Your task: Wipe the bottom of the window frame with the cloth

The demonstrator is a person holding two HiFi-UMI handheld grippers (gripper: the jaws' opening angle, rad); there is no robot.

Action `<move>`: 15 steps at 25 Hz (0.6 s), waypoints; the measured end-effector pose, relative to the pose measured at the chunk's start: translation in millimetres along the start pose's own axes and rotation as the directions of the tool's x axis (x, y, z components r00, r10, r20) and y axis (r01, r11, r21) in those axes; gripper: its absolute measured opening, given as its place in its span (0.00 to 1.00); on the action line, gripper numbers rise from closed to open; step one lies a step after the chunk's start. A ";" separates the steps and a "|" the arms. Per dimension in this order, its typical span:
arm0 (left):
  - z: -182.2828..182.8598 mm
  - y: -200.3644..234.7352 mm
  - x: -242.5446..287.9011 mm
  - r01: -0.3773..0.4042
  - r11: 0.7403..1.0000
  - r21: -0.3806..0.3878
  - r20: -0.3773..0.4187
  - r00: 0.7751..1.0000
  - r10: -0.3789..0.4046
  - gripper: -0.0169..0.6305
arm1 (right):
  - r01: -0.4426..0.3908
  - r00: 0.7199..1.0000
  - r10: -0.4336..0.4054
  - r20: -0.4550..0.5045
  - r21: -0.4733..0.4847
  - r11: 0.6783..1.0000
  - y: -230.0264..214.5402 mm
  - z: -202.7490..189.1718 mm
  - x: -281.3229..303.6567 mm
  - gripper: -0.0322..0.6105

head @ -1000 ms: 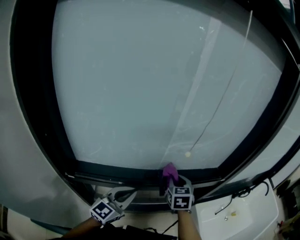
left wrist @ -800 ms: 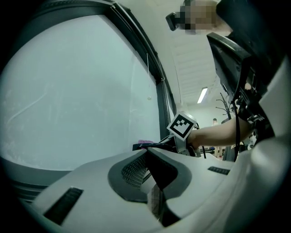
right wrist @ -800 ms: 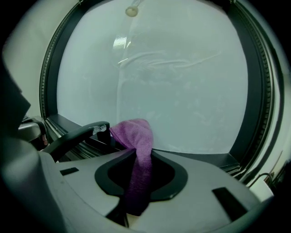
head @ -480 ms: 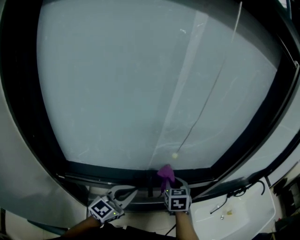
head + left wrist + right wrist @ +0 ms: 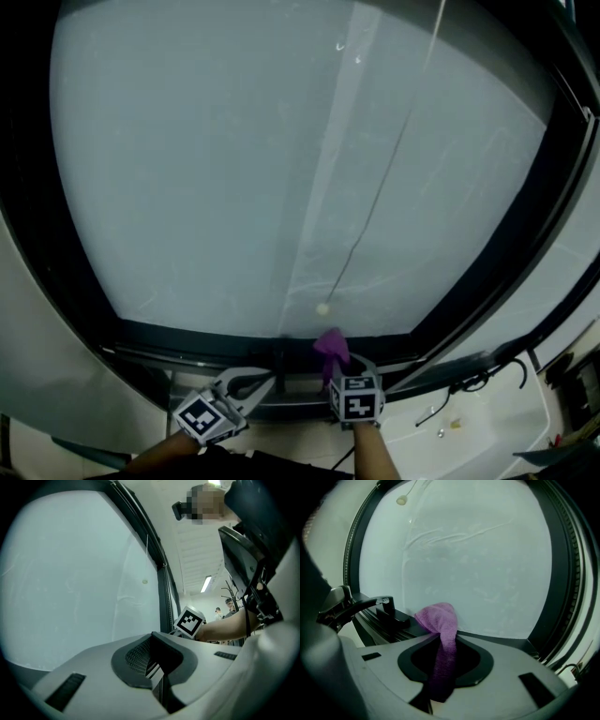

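Grippers sit low at the near edge of the head view, under 1 large pane; the left gripper (image 5: 255,382) hovers near the bottom rail, its fingers together with nothing between them; to its right a black window handle (image 5: 279,360) stands on the rail; just right of that, the right gripper (image 5: 339,373) has its fingers clamped on the purple cloth (image 5: 332,345), whose free end is pushed against the bottom of the window frame (image 5: 187,336) where glass meets rail; a pull cord's bead (image 5: 323,307) hangs just above the cloth. No streak or cleaned patch shows, so I judge the wipe to be mid-rail; the stretch rightward to the corner seems to remain, and I cannot tell whether the part left of the handle is done.
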State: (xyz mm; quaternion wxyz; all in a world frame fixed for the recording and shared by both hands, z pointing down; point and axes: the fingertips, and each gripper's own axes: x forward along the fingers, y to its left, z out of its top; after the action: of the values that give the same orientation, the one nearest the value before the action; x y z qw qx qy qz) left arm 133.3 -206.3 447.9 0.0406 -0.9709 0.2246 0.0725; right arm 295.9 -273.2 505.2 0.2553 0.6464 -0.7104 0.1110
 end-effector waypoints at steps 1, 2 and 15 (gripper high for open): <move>1.1 -1.5 2.5 0.003 1.000 0.003 0.002 1.000 -0.003 0.03 | 0.001 1.000 -0.001 0.000 0.004 1.000 -4.0 -1.5 -0.1 0.18; 1.8 -2.8 5.0 0.005 1.000 0.007 0.002 1.000 -0.005 0.03 | 0.003 1.000 -0.003 -0.001 0.007 1.000 -7.5 -3.1 -0.2 0.18; -0.8 -16.0 27.3 0.026 0.999 0.026 -0.015 1.000 -0.026 0.03 | 0.052 0.998 -0.052 -0.038 -0.022 0.998 -48.3 -16.2 -6.0 0.18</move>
State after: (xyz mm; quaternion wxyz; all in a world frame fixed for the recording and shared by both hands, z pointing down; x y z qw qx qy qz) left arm 164.7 -203.8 445.1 0.0525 -0.9736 0.2132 0.0618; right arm 346.7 -266.9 507.5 0.2788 0.6596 -0.6894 0.1093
